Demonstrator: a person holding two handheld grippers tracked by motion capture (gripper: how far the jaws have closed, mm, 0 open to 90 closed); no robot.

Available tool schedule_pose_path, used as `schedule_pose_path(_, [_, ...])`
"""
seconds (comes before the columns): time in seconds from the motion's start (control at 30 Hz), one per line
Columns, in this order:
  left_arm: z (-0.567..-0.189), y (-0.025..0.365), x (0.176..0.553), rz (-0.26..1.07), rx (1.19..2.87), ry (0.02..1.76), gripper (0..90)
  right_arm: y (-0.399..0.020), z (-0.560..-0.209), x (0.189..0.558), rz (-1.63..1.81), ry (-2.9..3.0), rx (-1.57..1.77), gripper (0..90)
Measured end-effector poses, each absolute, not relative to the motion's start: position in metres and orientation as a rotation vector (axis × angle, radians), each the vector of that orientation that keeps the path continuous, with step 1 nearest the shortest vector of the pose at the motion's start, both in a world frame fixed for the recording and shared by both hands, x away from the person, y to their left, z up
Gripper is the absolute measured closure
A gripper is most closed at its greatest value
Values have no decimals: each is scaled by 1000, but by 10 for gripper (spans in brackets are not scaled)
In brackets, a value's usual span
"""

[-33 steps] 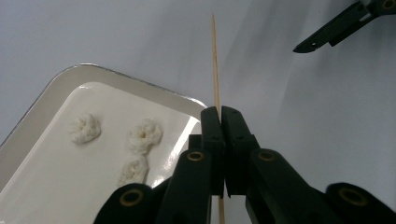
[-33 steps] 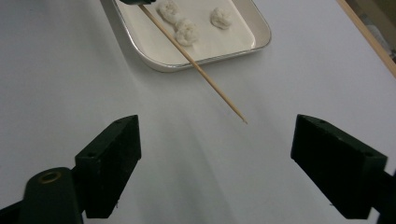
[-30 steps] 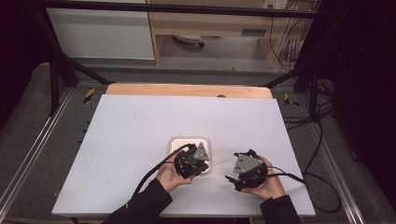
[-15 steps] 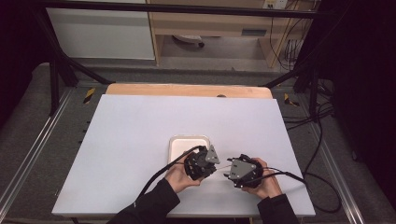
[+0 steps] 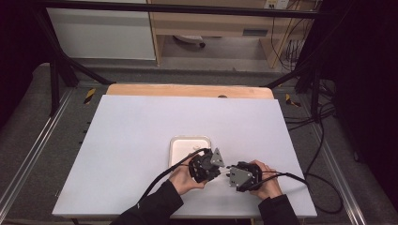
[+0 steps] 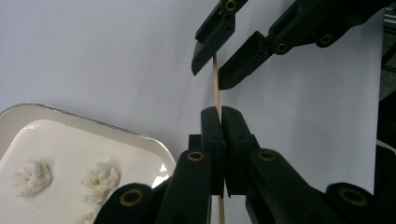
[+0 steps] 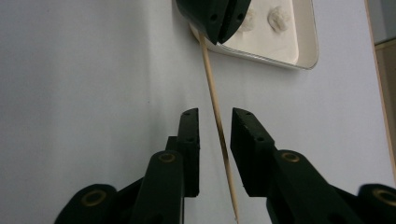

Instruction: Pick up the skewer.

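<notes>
My left gripper (image 6: 219, 114) is clenched on a thin wooden skewer (image 7: 215, 105), holding it just above the white table (image 5: 141, 131), beside a white tray (image 6: 140, 140) of pale puffed pieces (image 6: 30, 177). My right gripper (image 7: 215, 122) faces it, jaws closing in around the skewer's free end with a gap left on each side, not yet gripping.

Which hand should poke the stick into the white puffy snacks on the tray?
Probably left. The left gripper is clamped on the skewer beside the tray. The right gripper, whose jaws have just been closing, doesn't grip it yet.
</notes>
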State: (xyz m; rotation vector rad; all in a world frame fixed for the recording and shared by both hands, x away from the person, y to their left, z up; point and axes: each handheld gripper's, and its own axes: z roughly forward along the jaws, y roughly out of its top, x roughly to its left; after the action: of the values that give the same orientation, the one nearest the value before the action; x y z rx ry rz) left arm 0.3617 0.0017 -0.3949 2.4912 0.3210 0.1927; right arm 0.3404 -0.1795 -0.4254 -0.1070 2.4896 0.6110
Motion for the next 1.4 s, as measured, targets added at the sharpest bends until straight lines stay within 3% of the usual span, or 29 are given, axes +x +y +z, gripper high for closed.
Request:
schedule_pose_path(0.33, [-396, 1, 361, 173, 2494, 302, 884, -179, -426, 338, 570, 2470, -205, 857])
schedule_pose_path(0.7, [-391, 6, 363, 177, 2493, 309, 867, -177, -423, 336, 536, 2445, -279, 893])
schedule_pose_path(0.87, [-388, 14, 367, 163, 2536, 354, 735, -175, -421, 338, 496, 2447, -275, 893])
schedule_pose_path(1.07, [-386, 21, 370, 164, 2612, 390, 669, -170, -421, 339, 448, 2443, -309, 893])
schedule_pose_path(1.2, [-389, 20, 372, 147, 2651, 388, 677, -166, -422, 339, 413, 2444, -327, 893])
schedule_pose_path(1.4, [-397, 11, 371, 104, 2680, 372, 779, -160, -421, 339, 391, 2440, -369, 893])
